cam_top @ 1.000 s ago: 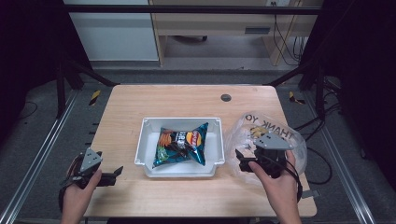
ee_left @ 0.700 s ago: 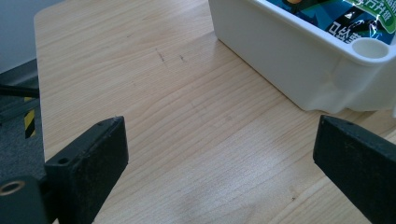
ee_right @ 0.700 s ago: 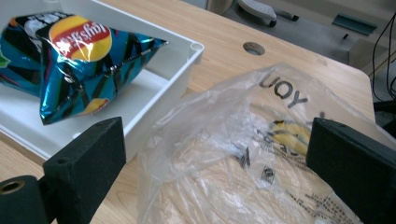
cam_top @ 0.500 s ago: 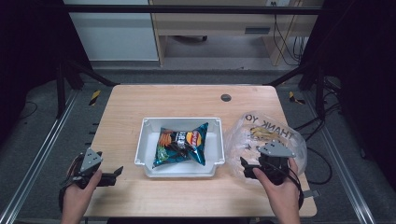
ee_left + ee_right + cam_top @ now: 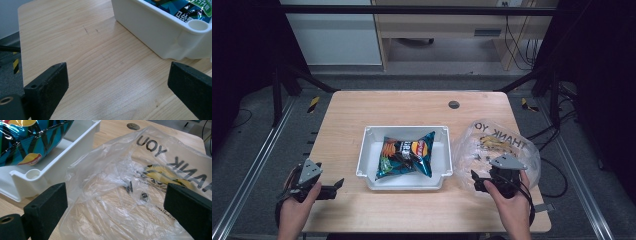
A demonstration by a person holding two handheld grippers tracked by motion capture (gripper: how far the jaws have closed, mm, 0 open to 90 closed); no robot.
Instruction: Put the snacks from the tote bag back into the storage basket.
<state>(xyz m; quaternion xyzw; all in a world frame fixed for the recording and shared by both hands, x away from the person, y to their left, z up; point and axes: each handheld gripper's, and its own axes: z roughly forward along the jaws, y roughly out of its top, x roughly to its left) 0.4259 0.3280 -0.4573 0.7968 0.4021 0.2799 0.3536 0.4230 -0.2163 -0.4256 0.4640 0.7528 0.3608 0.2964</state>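
The wooden table (image 5: 412,112) is lying under everything you are working on, with a small dark round grommet (image 5: 454,104) sitting near its far edge. At its middle the white plastic bin (image 5: 368,150) is resting flat, and a blue chip bag (image 5: 407,155) is lying inside it, filling most of the floor of the bin and tilting a little across it.

Just to the right of the bin, the clear plastic bag (image 5: 497,145) with "THANK YOU" printed on it is lying crumpled on the table, its near-left edge sitting just beside the bin's right wall; in the right gripper view the same plastic bag (image 5: 140,195) is spreading between your jaws and pressing close to the bin's corner (image 5: 35,173).

You are holding your right gripper (image 5: 476,181) at the near edge of the plastic bag, jaws spread wide and pointing toward the bin, gripping nothing; whether the jaw tips are touching the film cannot be told.

You are keeping your left gripper (image 5: 337,186) low over bare wood near the table's front-left corner, well apart from the bin, its jaws likewise spread wide and empty. In the left gripper view the bin's corner (image 5: 175,37) is showing ahead and to the right of the jaws.
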